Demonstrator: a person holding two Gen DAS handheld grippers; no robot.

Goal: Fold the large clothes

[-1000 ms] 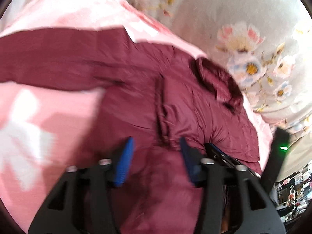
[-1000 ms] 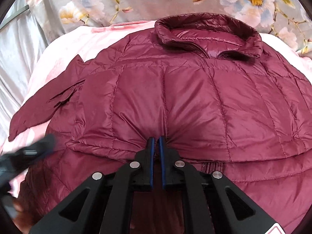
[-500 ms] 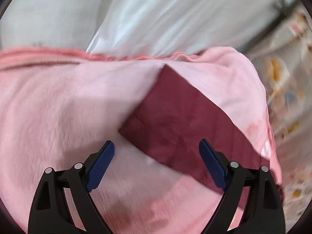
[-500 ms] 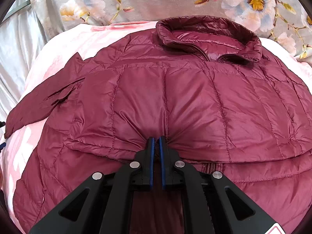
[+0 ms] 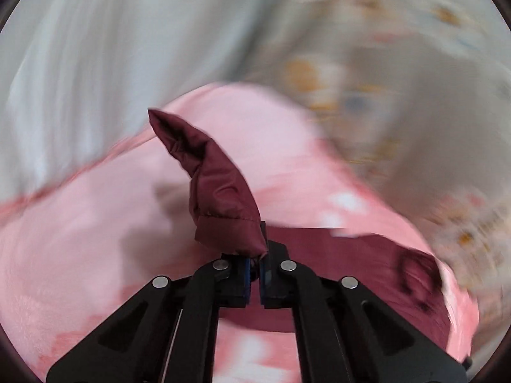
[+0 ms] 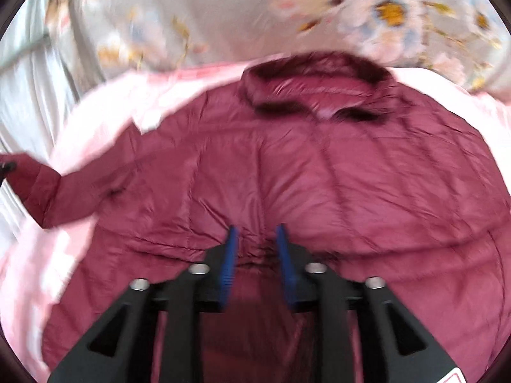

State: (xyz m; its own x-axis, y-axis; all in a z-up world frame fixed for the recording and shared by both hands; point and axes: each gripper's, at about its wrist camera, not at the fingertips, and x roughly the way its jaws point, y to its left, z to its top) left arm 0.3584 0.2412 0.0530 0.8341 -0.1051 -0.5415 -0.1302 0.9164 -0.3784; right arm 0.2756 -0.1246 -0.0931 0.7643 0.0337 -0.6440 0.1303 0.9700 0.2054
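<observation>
A maroon quilted jacket [image 6: 319, 172] lies spread on a pink blanket [image 6: 95, 121], collar [image 6: 319, 86] at the far side. My left gripper [image 5: 254, 266] is shut on the cuff end of the jacket's sleeve [image 5: 220, 191], which stands up from the pads above the blanket [image 5: 95, 223]. The jacket body [image 5: 335, 252] lies to the right behind it. My right gripper [image 6: 255, 252] is open over the folded-up hem at the jacket's middle, blue pads either side of a bunched crease. The sleeve [image 6: 48, 191] stretches to the far left in the right wrist view.
A floral sheet [image 6: 383, 16] covers the bed beyond the blanket. A pale grey curtain [image 5: 80, 63] hangs at the left. Both views are motion-blurred.
My left gripper closed on the sleeve cuff and lifted it. My right gripper opened and let go of the jacket's middle fold.
</observation>
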